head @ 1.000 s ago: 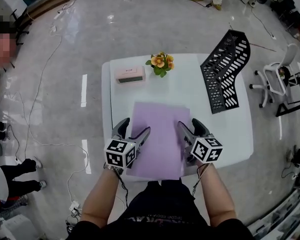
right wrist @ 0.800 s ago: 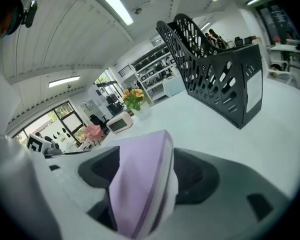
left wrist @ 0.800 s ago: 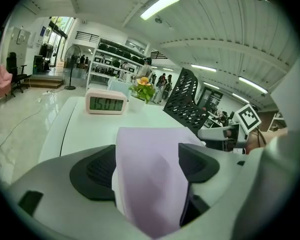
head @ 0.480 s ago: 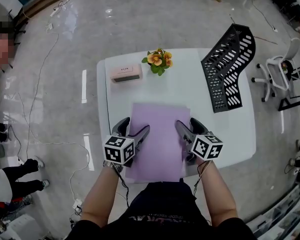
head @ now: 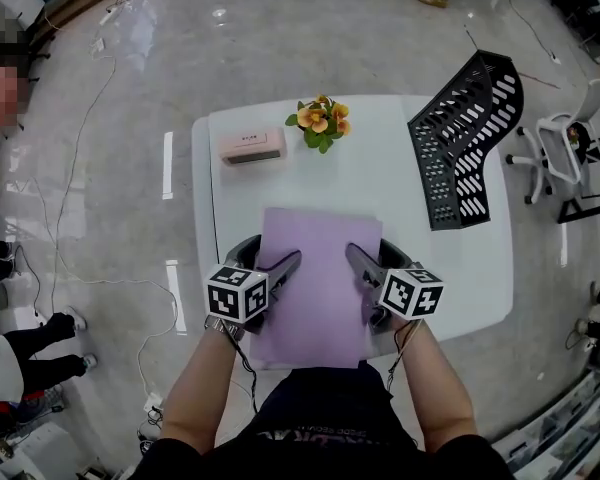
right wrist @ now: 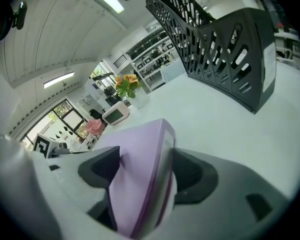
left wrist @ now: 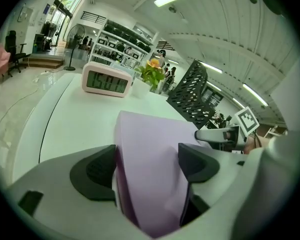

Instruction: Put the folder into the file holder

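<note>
A lilac folder (head: 315,278) lies lengthwise at the front of the white table (head: 380,183), its near end past the table's edge. My left gripper (head: 270,256) is shut on its left edge, and the sheet bulges between the pads (left wrist: 97,171) in the left gripper view. On the opposite edge my right gripper (head: 372,251) is shut too, with the folder's (right wrist: 140,179) spine pinched between its jaws. The black perforated file holder (head: 460,143) stands at the table's back right, also in the right gripper view (right wrist: 215,44), well ahead of the folder.
A pink digital clock (head: 252,146) and a small pot of orange flowers (head: 320,123) sit at the back of the table. A white office chair (head: 565,148) stands on the floor to the right. Cables trail over the floor on the left.
Both grippers keep their hold on the folder's two sides. The head view has shifted a little; folder and grippers sit at nearly the same spot on the table.
</note>
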{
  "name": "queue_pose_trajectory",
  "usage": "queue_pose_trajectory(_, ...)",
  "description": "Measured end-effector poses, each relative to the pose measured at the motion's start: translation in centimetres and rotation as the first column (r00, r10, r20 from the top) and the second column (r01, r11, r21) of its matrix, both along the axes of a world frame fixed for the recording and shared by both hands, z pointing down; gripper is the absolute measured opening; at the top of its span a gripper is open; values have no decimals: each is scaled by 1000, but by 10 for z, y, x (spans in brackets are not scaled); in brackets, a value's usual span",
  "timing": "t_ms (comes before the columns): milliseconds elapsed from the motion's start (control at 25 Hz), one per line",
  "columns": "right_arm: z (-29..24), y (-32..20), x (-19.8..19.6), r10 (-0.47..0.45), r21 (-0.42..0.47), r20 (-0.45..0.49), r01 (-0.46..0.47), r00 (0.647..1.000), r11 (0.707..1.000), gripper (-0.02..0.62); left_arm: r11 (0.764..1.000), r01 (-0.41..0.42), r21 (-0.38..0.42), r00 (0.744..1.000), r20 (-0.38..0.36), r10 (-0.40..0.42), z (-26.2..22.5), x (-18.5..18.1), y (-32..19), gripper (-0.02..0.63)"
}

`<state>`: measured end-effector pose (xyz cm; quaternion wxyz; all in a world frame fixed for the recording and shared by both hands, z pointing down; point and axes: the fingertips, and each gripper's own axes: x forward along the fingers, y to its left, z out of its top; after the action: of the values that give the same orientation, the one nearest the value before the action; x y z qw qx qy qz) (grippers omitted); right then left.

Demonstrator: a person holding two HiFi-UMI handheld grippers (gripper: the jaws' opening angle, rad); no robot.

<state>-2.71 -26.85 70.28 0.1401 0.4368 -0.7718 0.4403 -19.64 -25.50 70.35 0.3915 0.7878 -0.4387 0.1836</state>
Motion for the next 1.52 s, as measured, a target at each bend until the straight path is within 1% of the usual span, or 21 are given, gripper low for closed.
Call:
queue_pose_trajectory(200, 1, 0, -4, 2, -15, -17, -2, 1000, 1000, 322, 1000, -10, -12, 1000, 4, 10, 1, -3, -1, 376)
queue_pose_trajectory(360, 2, -1, 0, 3, -16, -23, -4, 1000, 1000, 322, 1000, -6, -14, 1000, 5, 6, 1, 0, -1, 376)
queue_pose_trajectory(760, -4, -1, 1, 16, -6, -13, -16, 1000, 1000, 318, 1000, 7, -15, 1000, 10, -7, -3, 2, -2, 376)
queue_pose_trajectory(920, -13, -3, -1, 16, 19, -11, -16, 1000, 1000, 318, 1000, 15, 11, 1000, 9, -15, -11, 0, -3, 376)
queue_pose_trajectory(1120, -35, -9, -4, 10, 75, -12, -9, 1000, 997, 318, 998, 25, 57, 1000, 10, -26, -32, -2, -7, 376)
queue_pose_trajectory(1520, -82, -11, -8, -9, 198, -32, 16, 999, 980, 318, 986, 39, 162, 999, 13, -41, -74, -5, -7, 376)
